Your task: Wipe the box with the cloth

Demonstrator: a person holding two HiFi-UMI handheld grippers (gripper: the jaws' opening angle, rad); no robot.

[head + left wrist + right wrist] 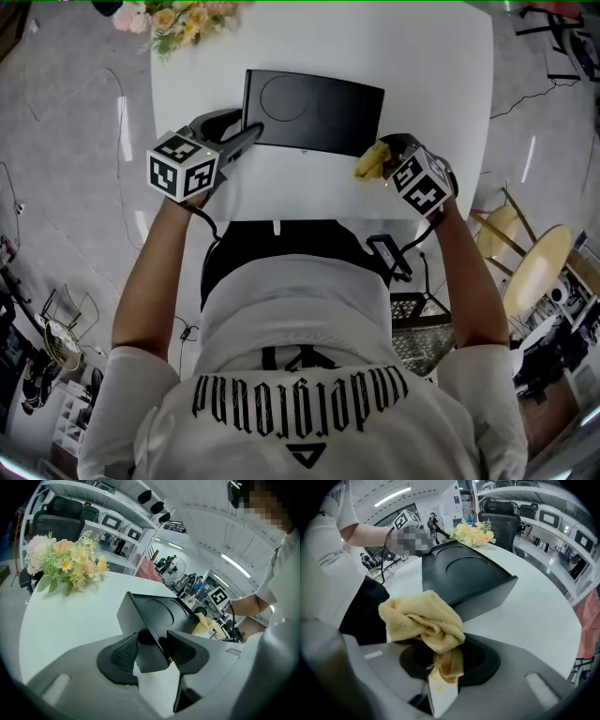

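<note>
A flat black box (pixel 314 111) with a round recess in its lid lies on the white table (pixel 431 66). My left gripper (pixel 242 139) is at the box's near-left corner. In the left gripper view that corner of the box (pixel 151 654) fills the gap between the pads (pixel 124 652), so the left gripper (pixel 152 654) is shut on it. My right gripper (pixel 384 155) is at the box's near-right corner, shut on a bunched yellow cloth (pixel 372 161). The cloth (pixel 424 620) hides the right gripper's (pixel 445 660) pads and hangs just in front of the box (pixel 464 573).
A bunch of pale flowers (pixel 178 17) lies at the table's far-left corner. The table's near edge (pixel 309 217) runs just behind both grippers, against the person's body. Wooden stools (pixel 534 267) stand on the floor at the right.
</note>
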